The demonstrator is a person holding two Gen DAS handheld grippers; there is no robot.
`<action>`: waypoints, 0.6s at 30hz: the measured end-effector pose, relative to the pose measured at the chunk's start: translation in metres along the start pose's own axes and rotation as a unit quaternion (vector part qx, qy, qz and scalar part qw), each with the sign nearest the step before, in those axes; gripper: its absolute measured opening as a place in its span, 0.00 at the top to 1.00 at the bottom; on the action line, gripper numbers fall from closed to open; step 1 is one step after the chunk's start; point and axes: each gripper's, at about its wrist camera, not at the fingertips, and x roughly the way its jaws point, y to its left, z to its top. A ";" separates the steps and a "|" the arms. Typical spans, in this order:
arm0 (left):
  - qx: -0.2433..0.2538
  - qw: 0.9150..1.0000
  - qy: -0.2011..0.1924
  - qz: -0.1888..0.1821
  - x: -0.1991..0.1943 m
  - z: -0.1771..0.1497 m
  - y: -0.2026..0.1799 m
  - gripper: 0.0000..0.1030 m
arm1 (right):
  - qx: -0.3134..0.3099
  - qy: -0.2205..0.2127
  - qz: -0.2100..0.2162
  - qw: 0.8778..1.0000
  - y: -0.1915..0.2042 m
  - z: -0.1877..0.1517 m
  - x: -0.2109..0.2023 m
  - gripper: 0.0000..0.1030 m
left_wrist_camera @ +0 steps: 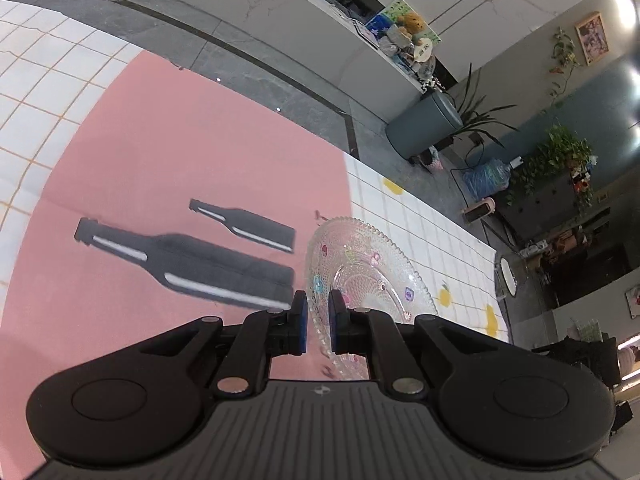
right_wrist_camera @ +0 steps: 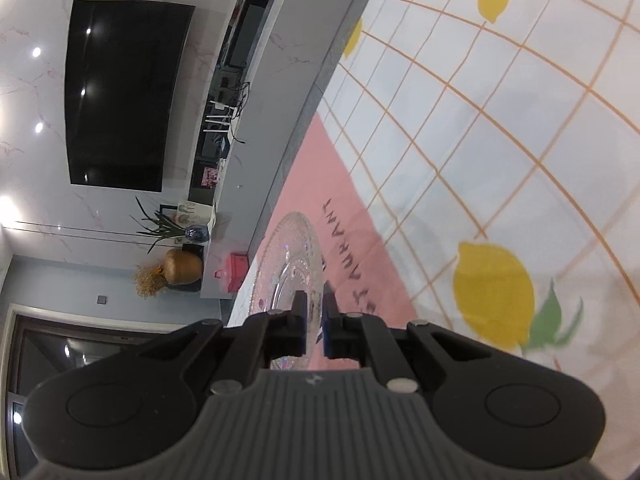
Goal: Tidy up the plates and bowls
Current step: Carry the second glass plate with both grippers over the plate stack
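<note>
Both grippers, left and right, are clamping opposite rim edges of one glass plate, holding it tilted above the pink mat on the lemon cloth

One glass plate. One pink mat with two bottle prints. One white plate at the tabletop's far edge. Two grippers.

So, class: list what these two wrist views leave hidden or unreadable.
- Left wrist view: the glass plate's near rim, behind the left tool.
- Right wrist view: the start of the lettering on the pink mat, covered by the right tool.
- Neither view shows any bowl.
</note>
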 end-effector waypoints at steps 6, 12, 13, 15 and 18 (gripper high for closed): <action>0.000 1.000 0.010 -0.017 -0.025 -0.013 -0.022 0.89 | 0.003 -0.014 0.015 1.000 0.017 -0.015 -0.041 0.95; 0.025 0.999 0.030 -0.026 -0.045 -0.025 -0.049 0.89 | 0.003 -0.022 0.027 0.999 0.020 -0.045 -0.089 0.95; 0.034 0.998 0.038 -0.025 -0.046 -0.027 -0.054 0.89 | 0.005 -0.023 0.023 0.999 0.018 -0.052 -0.097 0.95; 0.050 0.997 0.055 -0.027 -0.047 -0.036 -0.061 0.89 | 0.008 -0.027 0.019 0.999 0.011 -0.066 -0.113 0.94; 0.063 0.994 0.087 -0.035 -0.046 -0.049 -0.064 0.90 | 0.020 -0.034 0.031 0.999 -0.006 -0.085 -0.134 0.94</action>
